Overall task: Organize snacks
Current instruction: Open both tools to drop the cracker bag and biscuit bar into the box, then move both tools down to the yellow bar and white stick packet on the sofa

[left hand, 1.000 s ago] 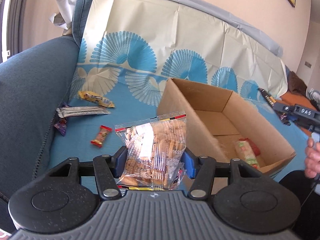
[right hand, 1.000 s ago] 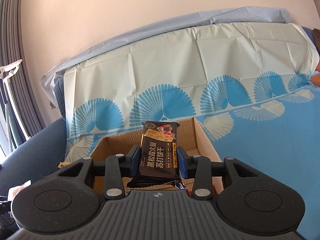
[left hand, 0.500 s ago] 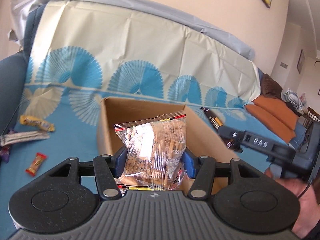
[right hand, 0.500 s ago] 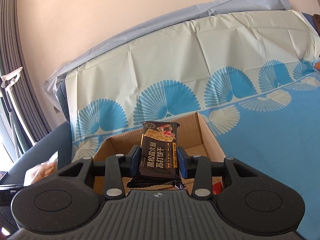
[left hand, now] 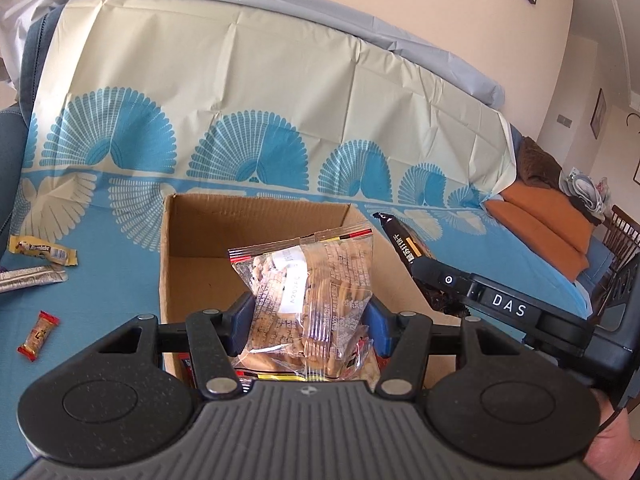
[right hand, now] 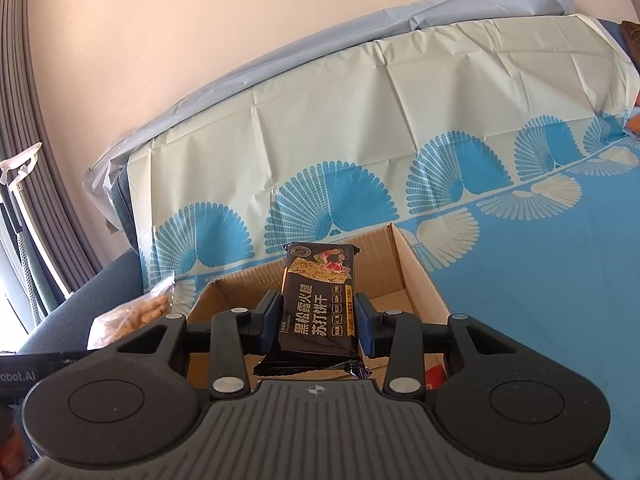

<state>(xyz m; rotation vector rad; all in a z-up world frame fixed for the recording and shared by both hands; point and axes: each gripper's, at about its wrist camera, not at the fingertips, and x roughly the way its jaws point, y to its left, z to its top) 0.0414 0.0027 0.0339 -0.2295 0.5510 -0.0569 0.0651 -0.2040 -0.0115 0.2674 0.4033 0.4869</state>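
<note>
Jaws on both grippers clamped on snack packs. Left gripper (left hand: 306, 322): blue pads pressed against either side of a clear bag of biscuits (left hand: 308, 300), bag upright, white label facing cam, red/black strip along top edge. Right gripper (right hand: 318, 320): pads squeezing a black cracker pack (right hand: 318, 300) w/ Chinese print, upright, crimped bottom end crumpled toward the gripper body.

Cardboard box (left hand: 192, 264) open-topped, sits on the blue fan-print cover (left hand: 100, 292) over the sofa seat. In left view the biscuit bag is in front of/above the box mouth; can't tell if it dips inside. Right gripper seen from left cam comes in from the right side, black pack poking up by the box's right wall. In right view the cracker pack lines up w/ the box opening (right hand: 416, 276); red wrapper bit visible low in the box, bottom right.

Loose snacks on cover, left of box, well apart from it: yellow bar (left hand: 42, 250) farthest back, silver bar (left hand: 32, 279) just below it, small red-ended candy (left hand: 38, 335) nearest cam.

Cover runs up the sofa back, cream w/ blue fans. Orange cushion (left hand: 548, 220) far right. Grey curtain (right hand: 24, 160) at left edge of right view.
</note>
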